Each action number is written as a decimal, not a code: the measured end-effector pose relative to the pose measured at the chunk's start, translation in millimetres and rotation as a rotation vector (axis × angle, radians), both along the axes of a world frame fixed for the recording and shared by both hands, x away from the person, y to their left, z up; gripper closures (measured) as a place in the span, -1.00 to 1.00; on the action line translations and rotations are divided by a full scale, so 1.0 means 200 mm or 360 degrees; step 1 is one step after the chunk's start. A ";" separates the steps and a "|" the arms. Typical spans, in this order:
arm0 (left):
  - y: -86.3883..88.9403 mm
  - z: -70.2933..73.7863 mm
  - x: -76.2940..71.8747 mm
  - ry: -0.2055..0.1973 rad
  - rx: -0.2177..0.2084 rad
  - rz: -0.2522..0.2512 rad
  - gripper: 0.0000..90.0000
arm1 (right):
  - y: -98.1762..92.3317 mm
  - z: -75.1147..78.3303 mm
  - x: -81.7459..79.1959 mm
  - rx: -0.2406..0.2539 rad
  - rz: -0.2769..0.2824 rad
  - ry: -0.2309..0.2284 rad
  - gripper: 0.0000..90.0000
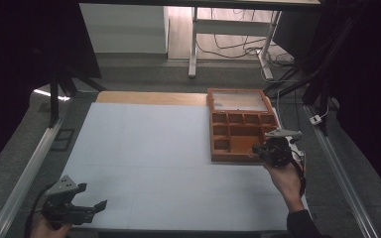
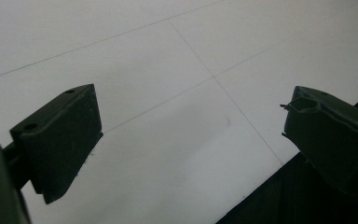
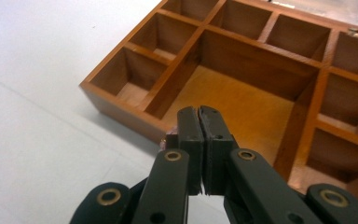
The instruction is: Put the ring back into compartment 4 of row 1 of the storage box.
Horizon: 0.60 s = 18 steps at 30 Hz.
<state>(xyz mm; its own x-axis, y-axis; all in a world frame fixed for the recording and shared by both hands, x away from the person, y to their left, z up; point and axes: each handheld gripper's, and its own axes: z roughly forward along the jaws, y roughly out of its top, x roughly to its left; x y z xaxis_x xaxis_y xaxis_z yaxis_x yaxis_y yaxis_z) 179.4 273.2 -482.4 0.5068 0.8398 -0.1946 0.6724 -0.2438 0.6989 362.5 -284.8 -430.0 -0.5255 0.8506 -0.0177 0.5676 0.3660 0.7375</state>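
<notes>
We hold the right gripper (image 3: 200, 112) with its jaws pressed flat together and nothing between them, poised over the near front edge of the wooden box (image 3: 121, 105), whose lid lies swung back. The box sits at the far right of the white table cover (image 1: 144, 144). Our left gripper (image 1: 93, 198) hovers low at the near left corner, jaws spread wide and empty, well apart from the box.

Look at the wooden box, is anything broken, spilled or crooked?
Nothing stands out. The wooden box sits flat at the right side of the white table, lid open behind it, compartments bare and dividers whole. The right hand-held gripper, jaws shut, hovers at its near edge; the left hand-held gripper is open over bare table.
</notes>
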 end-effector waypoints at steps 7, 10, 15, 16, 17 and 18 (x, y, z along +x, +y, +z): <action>0.00 0.00 0.00 0.0003 -0.0001 0.0003 -0.91 | -0.05 0.02 0.07 0.0000 -0.0065 -0.0022 0.95; 0.00 0.00 0.00 0.0004 -0.0005 0.0004 -0.91 | -0.07 0.03 0.11 0.0000 -0.0097 -0.0029 0.95; 0.00 0.00 0.00 0.0006 -0.0006 0.0004 -0.91 | -0.10 0.03 0.17 0.0000 -0.0143 -0.0039 0.95; 0.00 0.00 0.00 0.0006 -0.0008 0.0004 -0.91 | -0.10 0.03 0.18 0.0003 -0.0150 -0.0041 0.95; 0.00 0.00 0.00 0.0007 -0.0008 0.0005 -0.91 | -0.11 0.04 0.19 0.0001 -0.0158 -0.0042 0.95; 0.01 0.00 0.00 0.0007 -0.0009 0.0005 -0.91 | -0.12 0.04 0.22 -0.0003 -0.0172 -0.0047 0.95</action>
